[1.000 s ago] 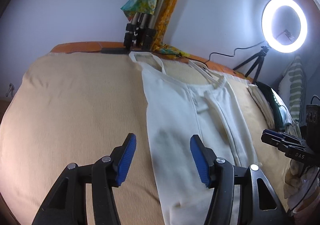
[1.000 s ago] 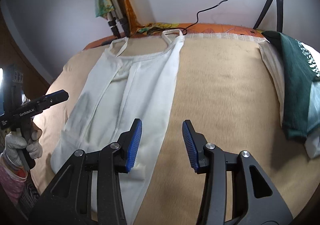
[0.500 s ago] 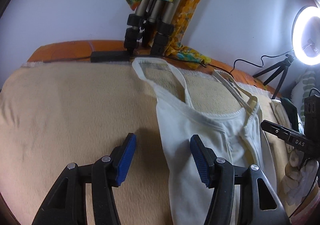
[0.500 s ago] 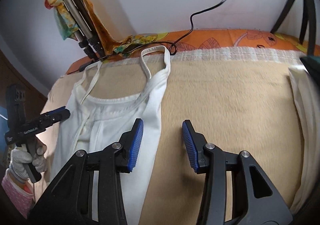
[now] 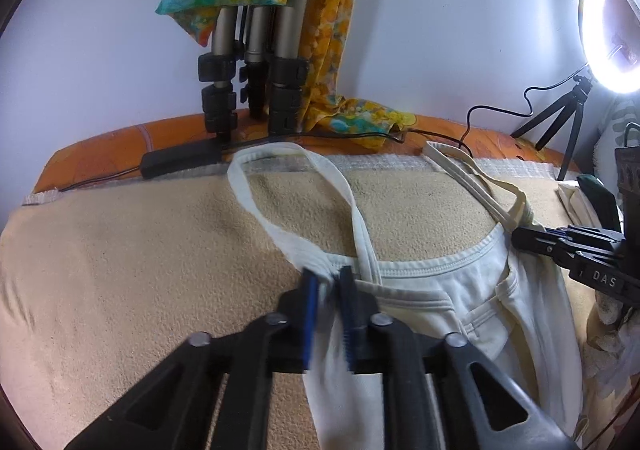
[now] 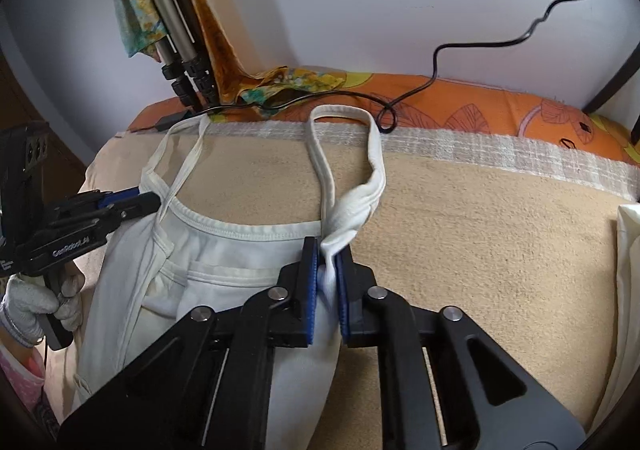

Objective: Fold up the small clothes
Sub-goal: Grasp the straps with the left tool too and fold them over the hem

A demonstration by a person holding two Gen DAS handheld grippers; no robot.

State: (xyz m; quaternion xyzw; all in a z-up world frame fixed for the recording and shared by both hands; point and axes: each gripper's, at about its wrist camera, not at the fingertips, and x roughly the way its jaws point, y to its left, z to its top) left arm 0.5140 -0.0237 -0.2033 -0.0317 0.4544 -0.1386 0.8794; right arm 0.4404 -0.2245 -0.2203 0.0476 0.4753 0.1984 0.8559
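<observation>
A white sleeveless undershirt (image 5: 432, 314) lies flat on a tan blanket (image 5: 120, 270), straps toward the wall. My left gripper (image 5: 329, 282) is shut on the shirt's left shoulder, at the base of its strap (image 5: 256, 206). My right gripper (image 6: 326, 250) is shut on the shirt (image 6: 240, 250) at its right shoulder, where the strap (image 6: 376, 170) bunches up. Each gripper shows in the other's view: the right gripper (image 5: 520, 238) at the far shoulder, the left gripper (image 6: 148, 200) likewise.
Tripod legs (image 5: 248, 82) draped with a patterned scarf (image 5: 340, 50) stand at the wall, with a black adapter and cable (image 5: 180, 162). A lit ring light (image 5: 608, 30) stands at the right. Folded clothes (image 6: 628, 290) lie at the blanket's right edge.
Both grippers moved forward to the shirt's shoulders and closed on the fabric; half a second ago both were open.
</observation>
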